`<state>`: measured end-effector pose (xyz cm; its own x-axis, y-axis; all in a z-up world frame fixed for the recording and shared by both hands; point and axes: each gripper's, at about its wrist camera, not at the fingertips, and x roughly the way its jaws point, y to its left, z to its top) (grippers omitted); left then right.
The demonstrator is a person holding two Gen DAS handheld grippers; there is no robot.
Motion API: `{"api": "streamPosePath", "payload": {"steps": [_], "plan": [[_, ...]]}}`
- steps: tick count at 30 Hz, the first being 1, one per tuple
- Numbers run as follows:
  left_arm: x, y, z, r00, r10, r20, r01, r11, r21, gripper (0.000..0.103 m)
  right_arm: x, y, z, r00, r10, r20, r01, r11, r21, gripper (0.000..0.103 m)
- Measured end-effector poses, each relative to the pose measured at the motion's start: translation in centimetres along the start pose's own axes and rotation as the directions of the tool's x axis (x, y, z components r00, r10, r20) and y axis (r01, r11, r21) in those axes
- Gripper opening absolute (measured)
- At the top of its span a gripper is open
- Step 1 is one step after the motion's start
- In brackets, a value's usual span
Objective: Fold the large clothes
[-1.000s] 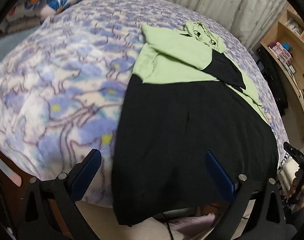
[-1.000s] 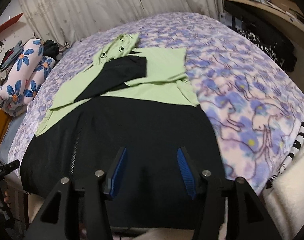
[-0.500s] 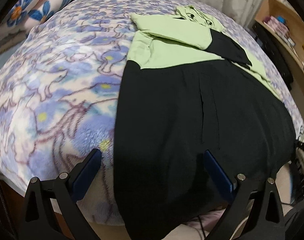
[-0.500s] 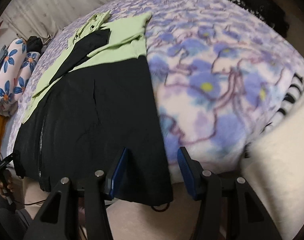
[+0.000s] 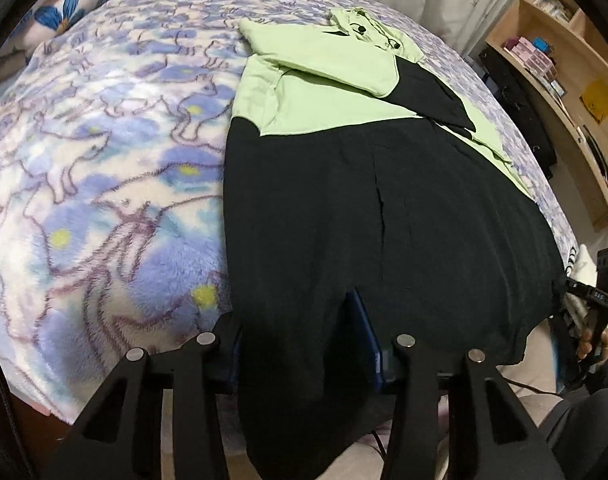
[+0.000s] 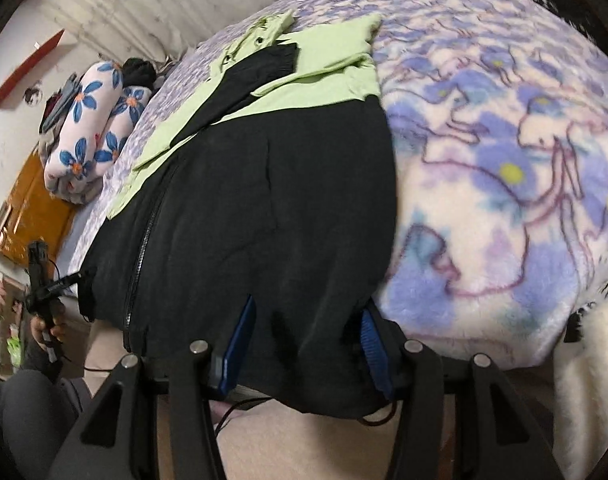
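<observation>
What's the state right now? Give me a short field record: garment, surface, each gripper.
garment: black and green hooded jacket, spread flat, sleeves folded across the green chest, hem hanging over the bed edge
surface: floral fleece blanket
left gripper: fingers straddle the jacket's hem corner, part open
right gripper: fingers straddle the opposite hem corner, part open
other: flowered pillow at the far end

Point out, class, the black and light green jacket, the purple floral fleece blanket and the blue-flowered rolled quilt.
black and light green jacket (image 5: 384,220): left wrist view, black lower body.
purple floral fleece blanket (image 5: 104,160): left wrist view, bare part.
blue-flowered rolled quilt (image 6: 92,132): right wrist view, roll's side.
</observation>
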<state>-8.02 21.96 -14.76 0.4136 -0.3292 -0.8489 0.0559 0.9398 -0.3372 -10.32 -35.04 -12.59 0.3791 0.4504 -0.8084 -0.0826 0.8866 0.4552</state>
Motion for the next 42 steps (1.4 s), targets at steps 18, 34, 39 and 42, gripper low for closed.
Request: {"api": "streamPosePath", "payload": {"steps": [18,34,39,42], "plan": [[-1.1,-3.3,-0.3,0.997,0.073,0.036,-0.075,0.996,0.052,0.002,-1.5,3.3,0.9,0.981,-0.184,0.063,0.188,0.98,-0.071,0.003],[-5.1,-6.4,-4.0,0.999,0.045,0.013,-0.046,0.995,0.093,0.001,-4.5,6.5,-0.5,0.97,-0.242,0.02,0.241,0.951,-0.192,0.003],[-6.4,-5.8,-3.5,0.997,-0.059,0.055,0.057,0.998,0.041,0.001,-5.2,6.1,0.0,0.983,-0.182,0.024,0.183,0.974,-0.135,0.003],[-7.5,-6.4,-2.4,0.985,-0.118,0.128,0.112,0.992,0.05,0.001,-5.7,6.2,1.5,0.989,-0.133,0.06,0.138,0.985,-0.106,0.003]]}}
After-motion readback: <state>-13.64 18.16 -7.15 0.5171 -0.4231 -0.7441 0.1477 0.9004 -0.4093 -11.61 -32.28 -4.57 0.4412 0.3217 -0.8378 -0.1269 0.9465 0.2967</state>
